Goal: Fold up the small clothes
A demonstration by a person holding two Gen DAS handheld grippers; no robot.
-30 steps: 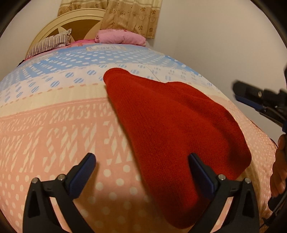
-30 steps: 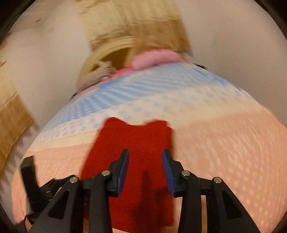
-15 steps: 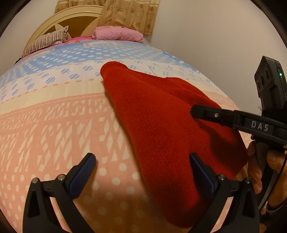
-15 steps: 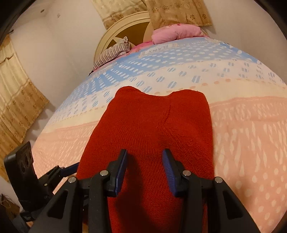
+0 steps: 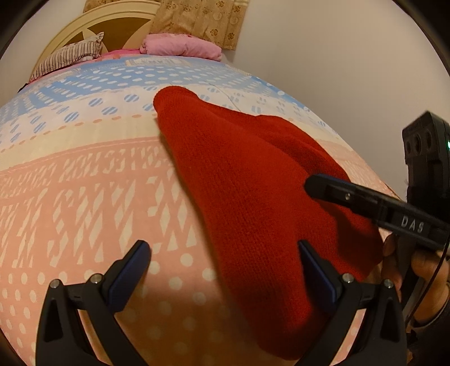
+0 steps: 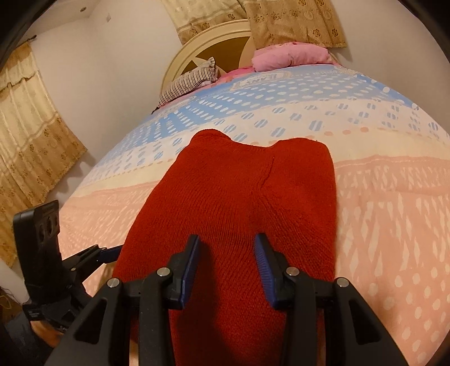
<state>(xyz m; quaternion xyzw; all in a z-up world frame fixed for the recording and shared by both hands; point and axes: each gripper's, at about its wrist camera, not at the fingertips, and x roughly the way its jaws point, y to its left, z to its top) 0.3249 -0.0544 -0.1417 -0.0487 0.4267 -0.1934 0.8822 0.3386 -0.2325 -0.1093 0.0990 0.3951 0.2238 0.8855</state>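
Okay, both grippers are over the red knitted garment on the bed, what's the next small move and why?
Probably lower the right gripper onto the red knitted garment's near edge and close; its jaws stand open over the cloth, gripping nothing, and the left gripper is open too.

Open bedspread (image 6: 393,225) right of red knit (image 6: 239,197), pillows (image 6: 194,78) (far end)

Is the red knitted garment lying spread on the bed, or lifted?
Spread flat. The red garment rests on the bedspread; neither gripper holds it.

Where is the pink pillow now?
The pink pillow lies at the far end of the bed, against the headboard, right of the striped pillow in both views.
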